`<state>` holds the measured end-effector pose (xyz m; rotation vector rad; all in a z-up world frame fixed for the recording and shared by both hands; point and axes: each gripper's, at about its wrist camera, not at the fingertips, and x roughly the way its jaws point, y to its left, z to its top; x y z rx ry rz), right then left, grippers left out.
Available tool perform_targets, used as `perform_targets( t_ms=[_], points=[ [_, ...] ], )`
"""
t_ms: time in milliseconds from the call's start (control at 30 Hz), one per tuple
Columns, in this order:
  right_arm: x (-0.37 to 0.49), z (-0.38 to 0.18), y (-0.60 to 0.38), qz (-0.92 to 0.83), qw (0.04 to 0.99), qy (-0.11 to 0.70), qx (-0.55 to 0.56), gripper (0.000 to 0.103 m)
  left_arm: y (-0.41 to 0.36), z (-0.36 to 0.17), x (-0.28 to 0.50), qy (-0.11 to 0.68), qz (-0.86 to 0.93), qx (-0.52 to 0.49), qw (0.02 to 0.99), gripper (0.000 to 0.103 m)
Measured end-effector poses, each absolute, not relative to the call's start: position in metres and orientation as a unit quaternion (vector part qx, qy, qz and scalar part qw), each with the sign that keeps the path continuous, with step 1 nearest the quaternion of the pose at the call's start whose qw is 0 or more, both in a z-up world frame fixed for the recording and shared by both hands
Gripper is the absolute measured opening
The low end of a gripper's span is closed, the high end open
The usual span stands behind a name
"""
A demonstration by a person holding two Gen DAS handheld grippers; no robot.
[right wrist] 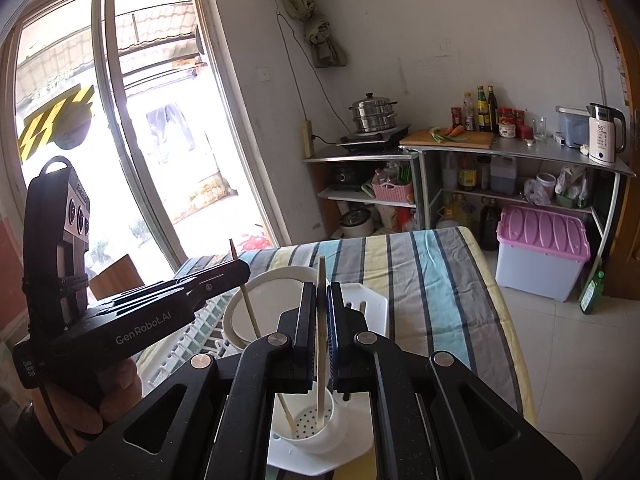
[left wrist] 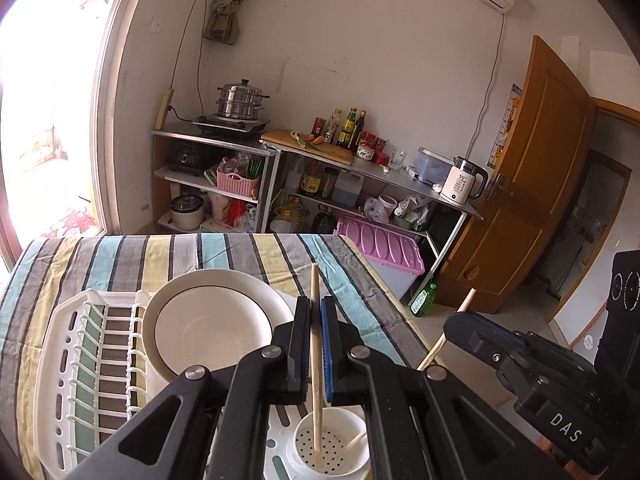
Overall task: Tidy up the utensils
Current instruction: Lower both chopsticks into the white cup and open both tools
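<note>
My left gripper (left wrist: 315, 305) is shut on a wooden chopstick (left wrist: 315, 364) that stands upright with its lower end in the white perforated utensil cup (left wrist: 331, 446). My right gripper (right wrist: 321, 290) is shut on a second chopstick (right wrist: 320, 344), its lower end also in the cup (right wrist: 310, 424). Each gripper shows in the other's view: the right one (left wrist: 460, 322) at the right, the left one (right wrist: 240, 270) at the left, each holding its chopstick tilted over the cup.
The cup sits in a white dish rack (left wrist: 60, 364) holding a white plate (left wrist: 216, 324), on a striped tablecloth (left wrist: 224, 252). The table edge (left wrist: 392, 292) drops to the floor on the right. Kitchen shelves (left wrist: 360, 184) stand behind.
</note>
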<state>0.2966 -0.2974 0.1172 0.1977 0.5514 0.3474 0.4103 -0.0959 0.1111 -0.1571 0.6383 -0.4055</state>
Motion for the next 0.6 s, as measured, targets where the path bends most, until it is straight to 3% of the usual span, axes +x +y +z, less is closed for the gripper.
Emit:
perform_targets(
  t_ms=[533,600],
  points=[
    [0.302,0.107,-0.302,0.160,0.933,0.307,0.100,0.006,-0.094,0.096,0.402,0.340,-0.183,-0.055,0.921,0.005],
    [0.299,0.108,-0.303,0.159,0.934,0.306,0.097,0.011,-0.093,0.098,0.397,0.338,-0.187,-0.054,0.921,0.006]
  ],
)
